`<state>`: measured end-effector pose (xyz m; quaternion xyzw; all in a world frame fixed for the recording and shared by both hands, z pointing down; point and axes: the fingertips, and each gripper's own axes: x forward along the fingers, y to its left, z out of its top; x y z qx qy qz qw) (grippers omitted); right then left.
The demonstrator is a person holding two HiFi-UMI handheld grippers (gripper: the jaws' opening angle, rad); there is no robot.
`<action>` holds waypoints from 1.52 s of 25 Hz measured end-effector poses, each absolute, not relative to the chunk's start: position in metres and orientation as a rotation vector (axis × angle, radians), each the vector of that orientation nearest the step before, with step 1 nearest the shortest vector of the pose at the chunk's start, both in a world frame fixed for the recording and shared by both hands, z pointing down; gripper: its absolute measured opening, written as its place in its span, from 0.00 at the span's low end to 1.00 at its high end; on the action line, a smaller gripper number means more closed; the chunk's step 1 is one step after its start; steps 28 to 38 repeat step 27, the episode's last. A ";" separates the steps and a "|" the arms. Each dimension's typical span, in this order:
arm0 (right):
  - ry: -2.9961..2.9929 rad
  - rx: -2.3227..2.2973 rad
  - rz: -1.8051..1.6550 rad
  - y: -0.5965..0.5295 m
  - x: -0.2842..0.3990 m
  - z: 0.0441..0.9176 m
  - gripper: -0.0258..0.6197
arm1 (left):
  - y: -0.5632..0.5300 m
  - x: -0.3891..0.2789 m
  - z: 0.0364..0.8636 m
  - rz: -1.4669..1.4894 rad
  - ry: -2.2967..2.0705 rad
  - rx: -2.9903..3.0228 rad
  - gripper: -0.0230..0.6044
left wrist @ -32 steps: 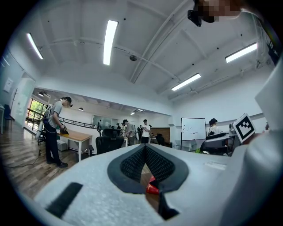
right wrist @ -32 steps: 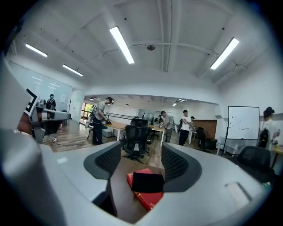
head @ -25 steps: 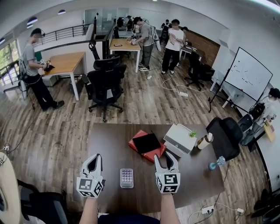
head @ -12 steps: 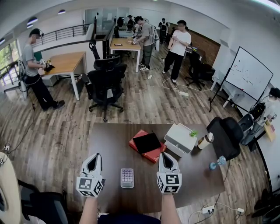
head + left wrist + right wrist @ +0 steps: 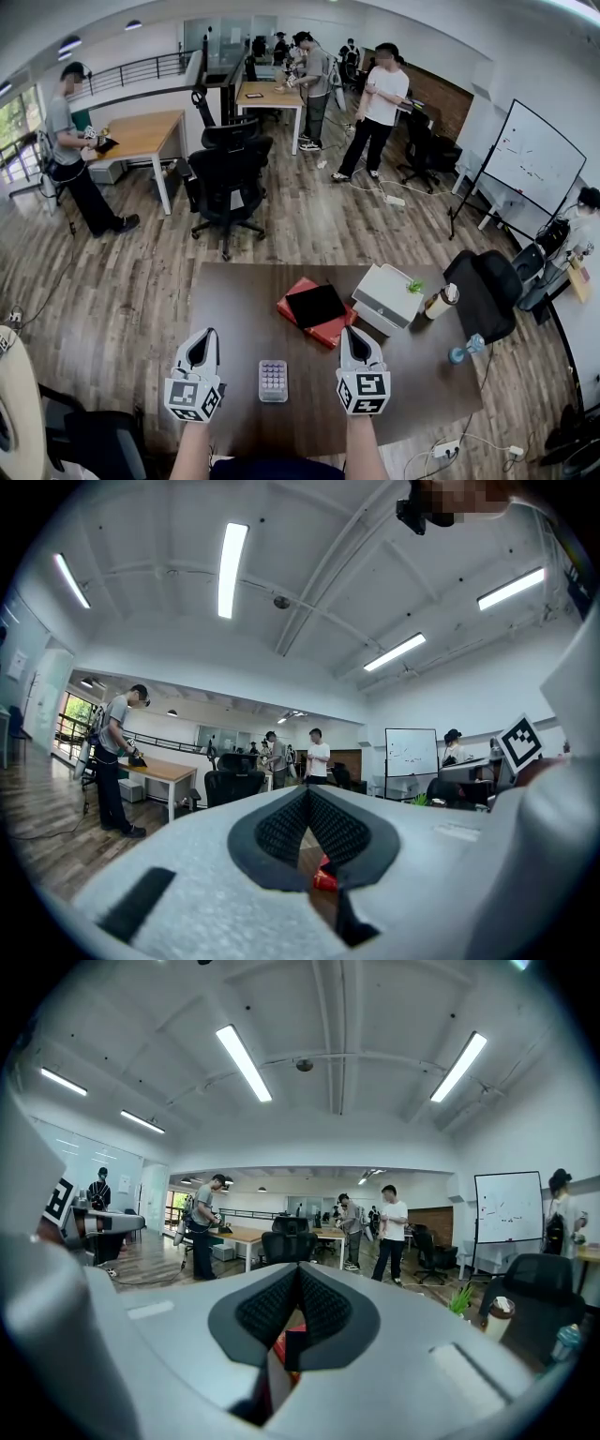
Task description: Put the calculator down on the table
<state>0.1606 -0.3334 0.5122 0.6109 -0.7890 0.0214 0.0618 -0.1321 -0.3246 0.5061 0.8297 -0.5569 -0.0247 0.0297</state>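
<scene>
The calculator point(image 5: 273, 381), pale grey with rows of pinkish keys, lies flat on the dark brown table point(image 5: 234, 300) near its front edge. It rests between my two grippers and touches neither. My left gripper point(image 5: 202, 335) hovers to its left, jaws together with nothing in them; its tips point(image 5: 307, 791) meet in the left gripper view. To the right of the calculator, my right gripper point(image 5: 352, 333) is shut and empty, its tips point(image 5: 298, 1269) closed in the right gripper view. Both point away from me across the table.
A red book point(image 5: 316, 309) with a black tablet on it lies mid-table. A white box point(image 5: 386, 298) with a small plant, a cup point(image 5: 438, 302) and a blue object point(image 5: 457, 355) are at the right. A black office chair point(image 5: 483, 291) stands by the right edge. Several people stand beyond.
The right gripper's jaws, open a second ago, have closed on nothing. The calculator and the left gripper have not moved. A person in a white shirt has walked in the background.
</scene>
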 end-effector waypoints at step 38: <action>-2.407 1.824 0.055 -0.326 0.157 0.511 0.05 | -0.320 -0.127 0.507 -0.061 -1.715 2.567 0.03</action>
